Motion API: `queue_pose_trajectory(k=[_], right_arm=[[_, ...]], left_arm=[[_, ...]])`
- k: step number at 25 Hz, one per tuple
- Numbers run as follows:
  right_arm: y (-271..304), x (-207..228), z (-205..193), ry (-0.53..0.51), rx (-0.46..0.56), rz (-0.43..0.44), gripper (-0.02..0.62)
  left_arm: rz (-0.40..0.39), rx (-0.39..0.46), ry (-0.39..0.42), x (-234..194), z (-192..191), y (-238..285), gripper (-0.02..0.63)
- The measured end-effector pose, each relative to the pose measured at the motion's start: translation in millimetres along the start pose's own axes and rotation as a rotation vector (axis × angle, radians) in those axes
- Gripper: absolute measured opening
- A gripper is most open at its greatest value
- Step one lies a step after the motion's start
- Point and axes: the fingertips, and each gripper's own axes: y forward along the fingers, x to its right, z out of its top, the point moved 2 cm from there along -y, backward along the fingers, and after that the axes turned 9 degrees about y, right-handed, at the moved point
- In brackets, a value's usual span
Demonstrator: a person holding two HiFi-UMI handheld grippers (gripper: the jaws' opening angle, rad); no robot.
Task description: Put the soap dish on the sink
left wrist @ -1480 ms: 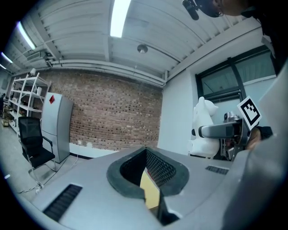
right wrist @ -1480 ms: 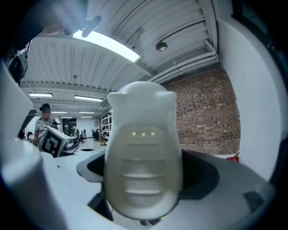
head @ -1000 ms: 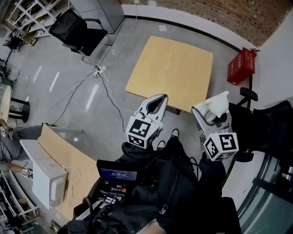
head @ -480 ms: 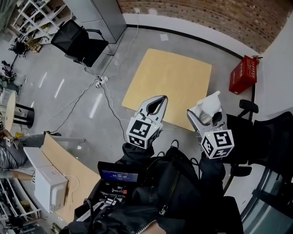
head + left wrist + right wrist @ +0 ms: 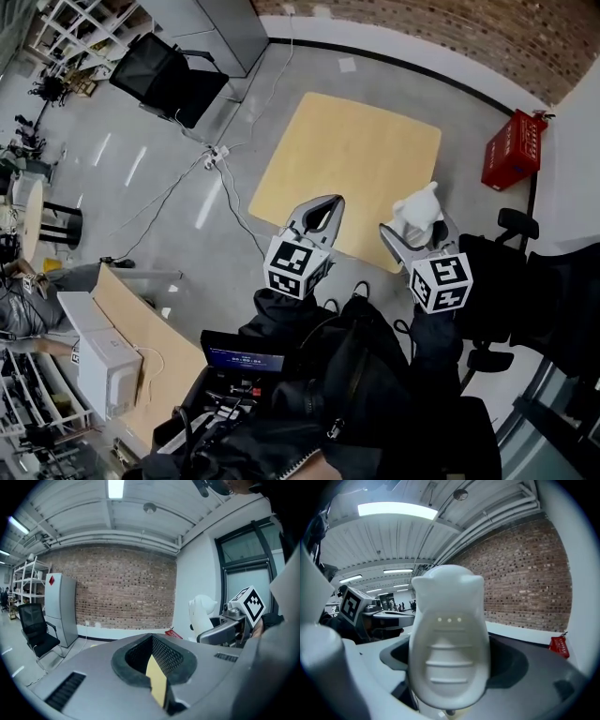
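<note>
The right tongs [image 5: 418, 223] grip the white soap dish [image 5: 417, 203]; the left tongs [image 5: 322, 210] are closed, empty, over the bench's [image 5: 347, 155] near edge.

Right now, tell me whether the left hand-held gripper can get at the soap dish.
Probably yes. The soap dish sticks out past the right hand-held gripper clamping it. Nothing lies between it and the left hand-held gripper, whose shut jaws must open.
</note>
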Motion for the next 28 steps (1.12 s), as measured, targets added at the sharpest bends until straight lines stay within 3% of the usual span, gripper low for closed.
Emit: queue_pose_trajectory(k=[7, 14, 20, 28], right_arm=[[40.9, 18.4, -57.9, -0.045, -0.188, 0.018, 0.483], [101.0, 39.0, -143.6, -0.136, -0.438, 0.026, 0.483], [185.5, 72.6, -221.3, -0.353, -0.685, 0.053, 0.482], [255.9, 77.8, -306.1, -0.576, -0.996, 0.157, 0.482]], left_arm=[[0.016, -0.098, -0.027, -8.5, -39.2, 17.5, 0.003], [0.008, -0.227, -0.089, -19.9, -110.6, 29.6, 0.003], [0.014, -0.284, -0.125, -50.0, -168.5, 47.7, 0.003], [0.034, -0.333, -0.181, -82.6, -223.2, 35.0, 0.003]])
